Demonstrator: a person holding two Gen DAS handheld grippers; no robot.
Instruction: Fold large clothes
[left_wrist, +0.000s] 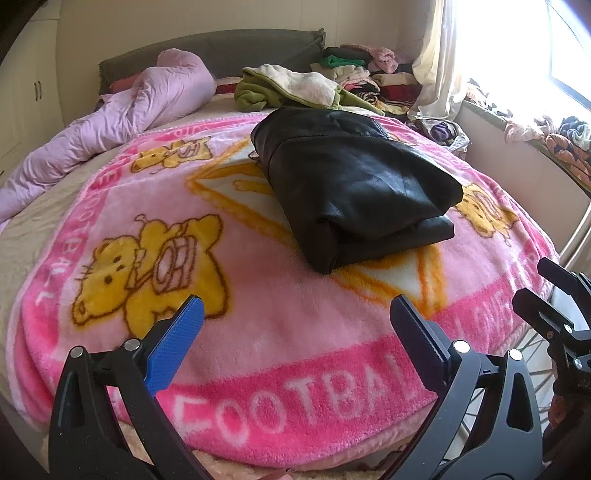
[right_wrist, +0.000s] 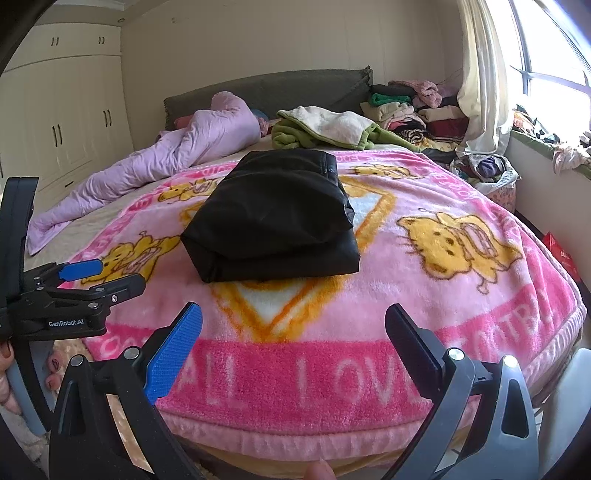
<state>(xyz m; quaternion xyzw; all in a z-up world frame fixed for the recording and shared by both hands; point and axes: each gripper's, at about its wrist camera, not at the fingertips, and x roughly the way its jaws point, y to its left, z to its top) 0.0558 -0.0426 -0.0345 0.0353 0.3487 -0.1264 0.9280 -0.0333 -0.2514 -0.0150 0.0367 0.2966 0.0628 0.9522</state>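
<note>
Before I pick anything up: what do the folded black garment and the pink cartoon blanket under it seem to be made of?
The folded black garment looks like leather or faux leather: smooth, faintly glossy, with stiff rounded folds and a stitched seam. I cannot tell which. The pink cartoon blanket looks like plush fleece: fuzzy matte pile, soft-edged print. Both grippers, left and right, hover open and empty.

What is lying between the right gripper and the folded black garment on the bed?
Only bare pink blanket lies between the open right gripper and the black garment; the right wrist view shows this.
</note>
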